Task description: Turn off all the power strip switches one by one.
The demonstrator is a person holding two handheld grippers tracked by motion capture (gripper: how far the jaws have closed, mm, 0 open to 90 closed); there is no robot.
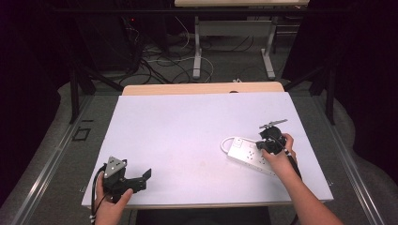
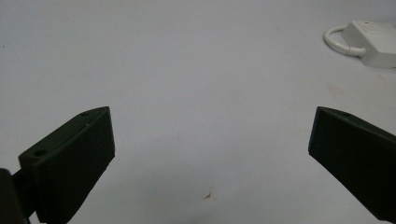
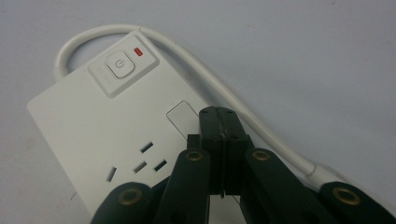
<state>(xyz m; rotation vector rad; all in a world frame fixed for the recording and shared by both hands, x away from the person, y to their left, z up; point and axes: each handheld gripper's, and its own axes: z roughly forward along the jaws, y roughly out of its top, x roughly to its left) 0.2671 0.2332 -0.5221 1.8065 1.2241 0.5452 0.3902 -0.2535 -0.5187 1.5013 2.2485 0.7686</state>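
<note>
1. I am seeing one white power strip (image 1: 248, 155) lying on the table.
2. I am counting one power button (image 3: 120, 65) and one red indicator light (image 3: 137, 51) on it.
3. I am holding two grippers: left gripper (image 1: 141, 180), right gripper (image 1: 264, 146).

No readable text, brand name or number appears on any surface. One sign is legible: a power symbol, a circle broken by a short vertical stroke, printed on the square push button (image 3: 120, 64) of the white power strip (image 3: 93, 130). A red indicator light (image 3: 137, 51) sits at 1 o'clock from this button. It carries no marking.
</note>
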